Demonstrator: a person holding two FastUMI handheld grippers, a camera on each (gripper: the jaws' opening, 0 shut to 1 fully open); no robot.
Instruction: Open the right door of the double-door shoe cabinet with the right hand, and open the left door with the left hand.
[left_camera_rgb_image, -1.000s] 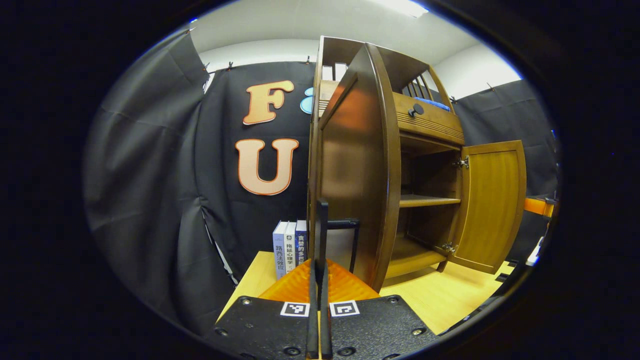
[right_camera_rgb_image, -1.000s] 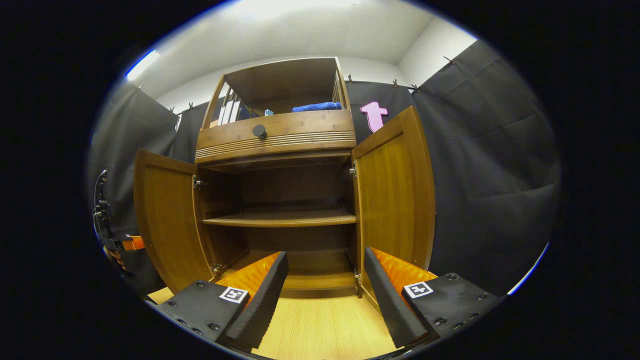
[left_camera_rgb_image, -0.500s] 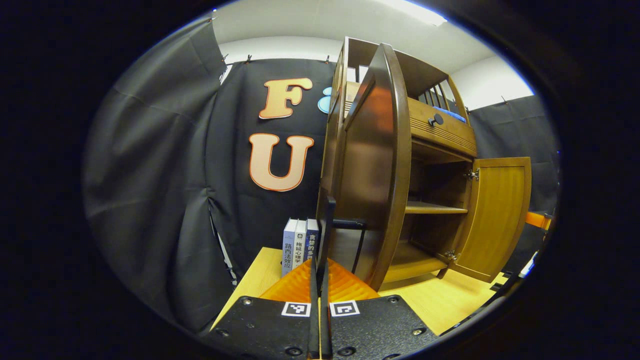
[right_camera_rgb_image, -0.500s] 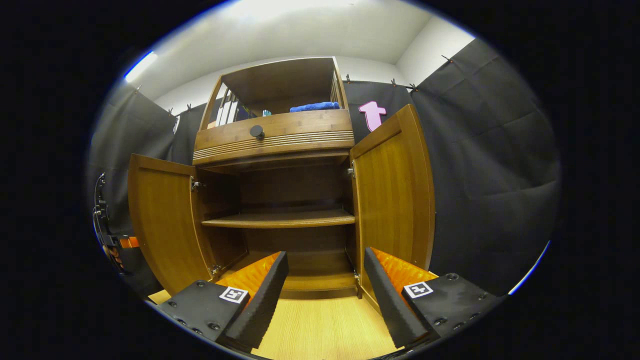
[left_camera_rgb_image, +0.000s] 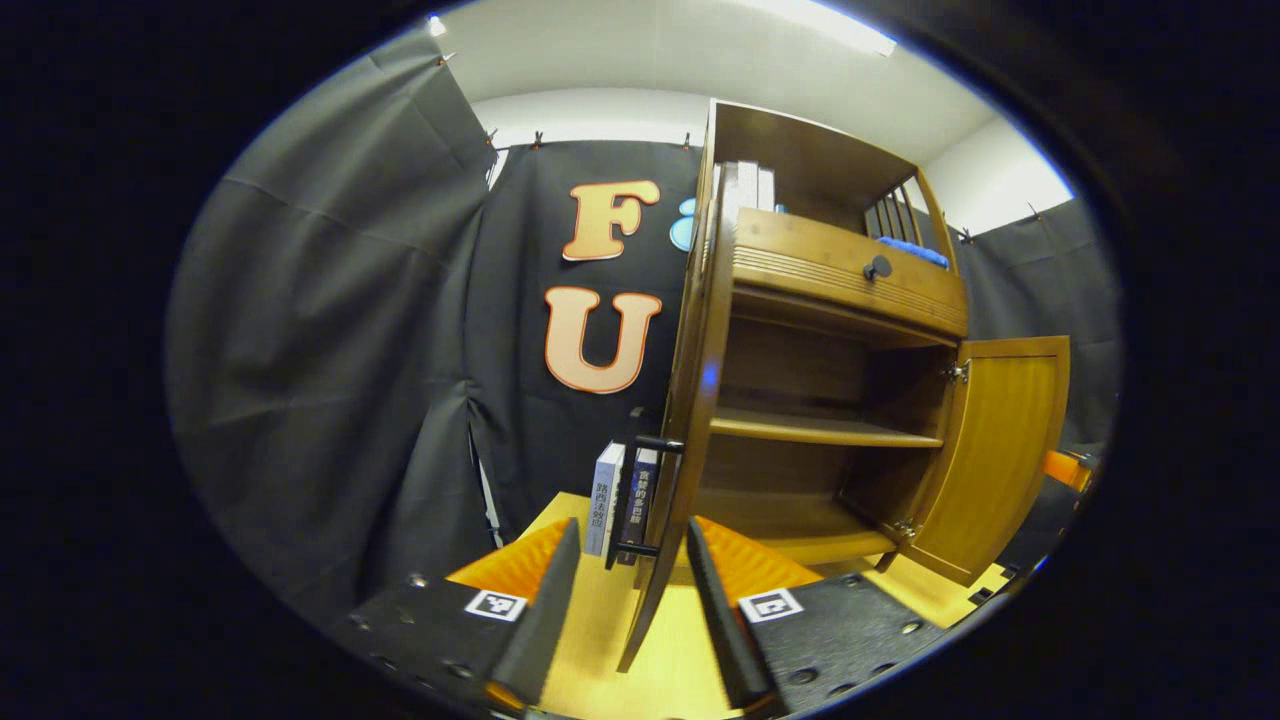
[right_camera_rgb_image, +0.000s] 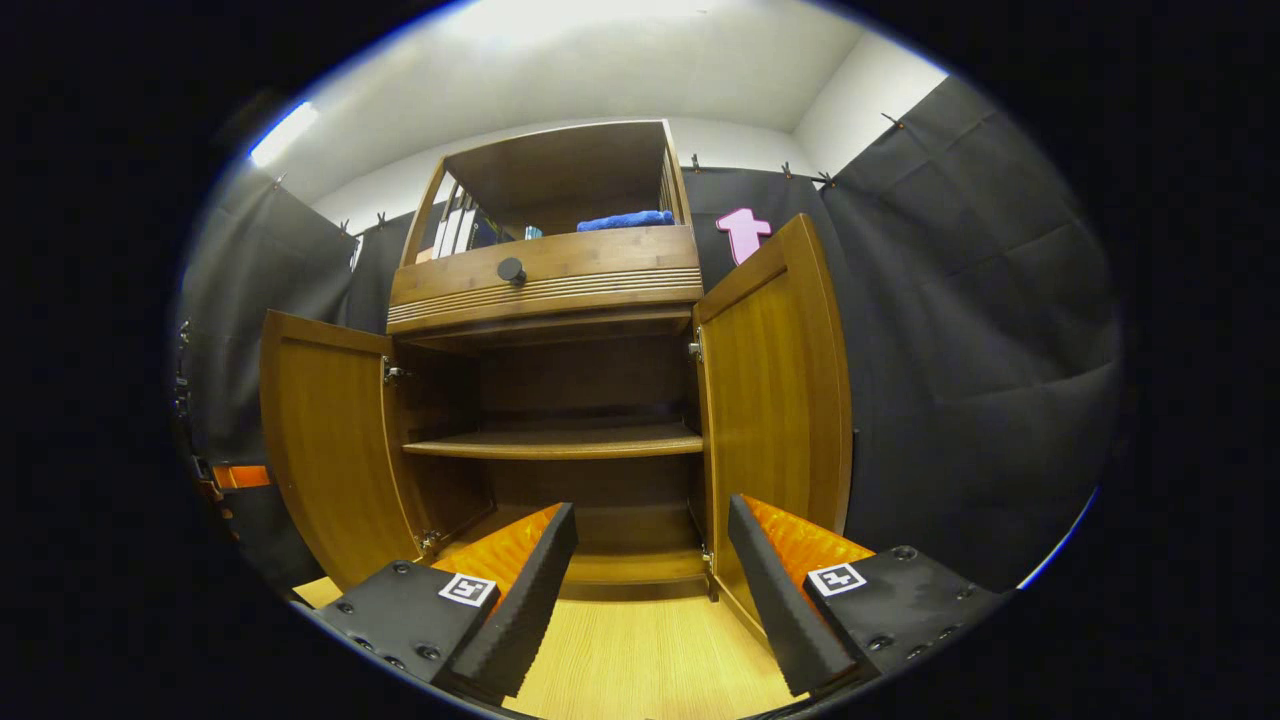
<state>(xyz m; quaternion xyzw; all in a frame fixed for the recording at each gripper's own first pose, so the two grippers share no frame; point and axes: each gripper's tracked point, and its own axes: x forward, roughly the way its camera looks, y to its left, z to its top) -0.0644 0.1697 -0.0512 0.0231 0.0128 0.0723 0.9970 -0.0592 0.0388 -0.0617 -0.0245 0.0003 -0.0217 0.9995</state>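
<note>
Left door (left_camera_rgb_image: 690, 400): swung wide, seen edge-on between the spread fingers of the left claw (left_camera_rgb_image: 625, 600); its black handle (left_camera_rgb_image: 650, 495) sticks out on the outer side.
Books (left_camera_rgb_image: 620, 495): upright just behind that door, near the handle.
Right door (right_camera_rgb_image: 775, 400): wide open.
Cabinet mouth (right_camera_rgb_image: 570, 390): unblocked between both doors; one shelf (right_camera_rgb_image: 560, 443) crosses mid-height.
Surface (right_camera_rgb_image: 640, 660): bare ahead of the parted right claw (right_camera_rgb_image: 650, 570).

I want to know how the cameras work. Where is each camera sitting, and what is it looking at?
Left gripper view: rides the left hand-held gripper, beside the cabinet, facing the left door edge-on; its own fingers are open.
Right gripper view: rides the right hand-held gripper, low in front, facing the shelf; its own fingers are open.
Shared: both open doors, the shelf, the drawer knob.
</note>
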